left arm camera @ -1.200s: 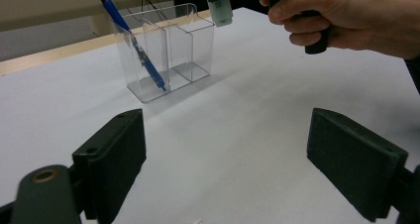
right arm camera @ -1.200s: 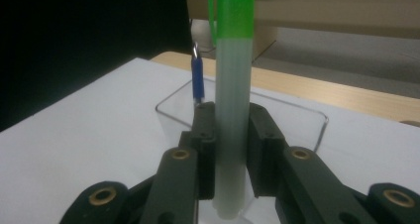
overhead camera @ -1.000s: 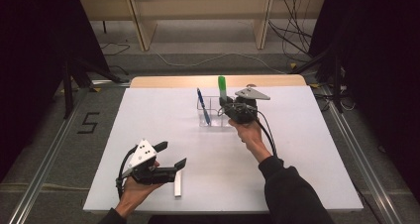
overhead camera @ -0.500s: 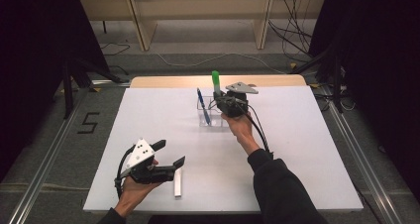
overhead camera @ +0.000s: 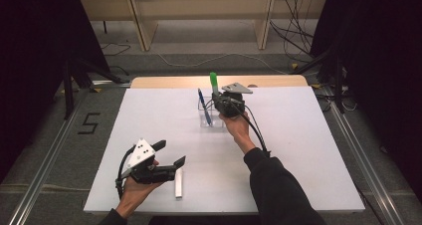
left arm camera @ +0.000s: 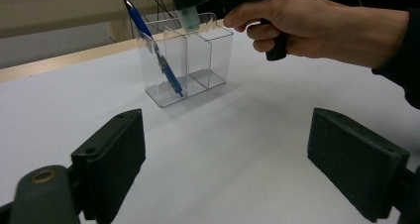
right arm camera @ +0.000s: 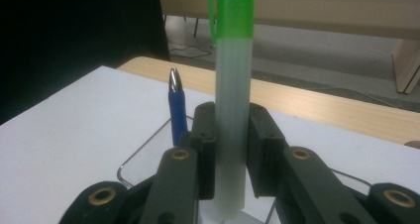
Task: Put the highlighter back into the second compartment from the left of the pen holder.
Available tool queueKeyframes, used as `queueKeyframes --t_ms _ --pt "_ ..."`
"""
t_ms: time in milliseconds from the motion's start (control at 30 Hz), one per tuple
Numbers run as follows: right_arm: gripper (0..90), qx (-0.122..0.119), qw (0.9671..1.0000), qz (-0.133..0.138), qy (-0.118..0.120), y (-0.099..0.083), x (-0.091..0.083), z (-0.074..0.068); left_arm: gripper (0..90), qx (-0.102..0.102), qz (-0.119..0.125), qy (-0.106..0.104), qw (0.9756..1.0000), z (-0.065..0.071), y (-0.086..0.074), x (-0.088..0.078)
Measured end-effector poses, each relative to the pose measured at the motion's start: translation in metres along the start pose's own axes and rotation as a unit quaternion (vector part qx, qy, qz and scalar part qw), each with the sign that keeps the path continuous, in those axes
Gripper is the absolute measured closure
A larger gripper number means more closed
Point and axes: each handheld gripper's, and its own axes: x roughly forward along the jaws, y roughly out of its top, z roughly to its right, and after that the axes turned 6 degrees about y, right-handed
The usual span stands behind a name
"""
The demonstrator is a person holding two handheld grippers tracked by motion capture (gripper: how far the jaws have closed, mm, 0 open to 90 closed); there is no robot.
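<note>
My right gripper [overhead camera: 218, 101] is shut on a pen with a pale barrel and green cap [overhead camera: 214, 82], which stands upright over the clear divided holder [overhead camera: 209, 118] at the table's far middle. In the right gripper view both pads clamp the barrel [right arm camera: 231, 110], whose lower end sits above a compartment. A blue pen [overhead camera: 203, 105] leans in the holder's left compartment [left arm camera: 157, 60]. My left gripper [overhead camera: 172, 153] rests near the front left, open with nothing between its jaws [left arm camera: 225, 164]. A white pen [overhead camera: 178, 184] lies on the table just beside it.
The white table [overhead camera: 298, 160] has a wooden strip along its far edge. Beyond it stand wooden furniture legs and loose cables on the floor. Dark curtains close off both sides.
My right gripper has carried the green-capped pen a little to the left, over the clear holder. The left gripper has stayed put.
</note>
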Motion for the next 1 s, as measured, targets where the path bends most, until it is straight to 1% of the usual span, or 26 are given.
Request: queueKeyframes --t_ms 100,200,233,367,433,500,533,567,600,633,667,700,800,867,933,1000 --pt "76.9 0.009 1.0000 -0.001 -0.001 -0.001 0.001 0.001 14.5 -0.003 0.002 0.003 1.0000 0.000 0.000 0.000" --pt "76.8 0.013 0.9999 -0.003 -0.001 -0.002 0.002 0.000 14.5 -0.004 0.001 0.004 1.0000 -0.001 0.000 0.000" --pt "76.8 0.008 1.0000 -0.002 -0.001 -0.003 0.002 0.000 14.5 -0.004 0.001 0.004 1.0000 -0.001 0.000 0.000" --pt "76.7 0.005 1.0000 -0.007 -0.003 -0.007 0.005 -0.004 14.5 -0.002 -0.005 0.005 1.0000 0.000 0.000 0.001" --pt "76.6 0.000 0.9999 -0.008 -0.006 -0.008 0.007 -0.005 14.5 -0.004 -0.011 0.008 0.9999 0.000 0.000 0.002" --pt "76.2 0.001 0.9999 -0.011 -0.005 -0.008 0.007 -0.005 14.2 -0.005 -0.015 0.008 0.9998 -0.001 -0.001 0.002" --pt "73.6 0.003 0.9999 -0.014 -0.004 -0.008 0.007 -0.005 14.2 -0.006 -0.018 0.008 0.9998 -0.001 -0.001 0.003" --pt "65.3 0.003 0.9999 -0.013 -0.005 -0.008 0.007 -0.005 14.0 -0.007 -0.019 0.009 0.9998 -0.001 -0.001 0.003" --pt "54.2 0.004 0.9999 -0.016 -0.004 -0.007 0.006 -0.005 13.8 -0.009 -0.020 0.009 0.9997 -0.002 -0.001 0.003" --pt "46.4 0.004 0.9998 -0.021 -0.007 -0.006 0.005 -0.006 13.6 -0.008 -0.024 0.009 0.9996 -0.002 -0.001 0.004" --pt "40.9 0.003 0.9996 -0.023 -0.016 -0.005 0.003 -0.006 13.2 -0.008 -0.029 0.009 0.9995 -0.002 -0.001 0.005" --pt "37.4 0.004 0.9995 -0.024 -0.021 -0.004 0.000 -0.005 12.7 -0.007 -0.034 0.009 0.9994 -0.002 -0.002 0.005" --pt "30.4 0.014 0.9995 -0.025 -0.013 0.000 -0.010 -0.001 12.4 -0.008 -0.040 0.011 0.9991 -0.002 -0.002 0.007" --pt "29.8 0.015 0.9997 -0.016 -0.009 0.004 -0.017 0.000 12.4 -0.009 -0.044 0.012 0.9989 -0.002 -0.002 0.007" --pt "29.1 0.006 0.9999 -0.011 -0.005 0.007 -0.024 0.000 12.4 -0.010 -0.054 0.015 0.9984 -0.003 -0.002 0.008" --pt "28.9 -0.006 0.9999 -0.008 -0.001 0.009 -0.031 -0.001 12.4 -0.017 -0.060 0.017 0.9979 -0.004 -0.003 0.010"
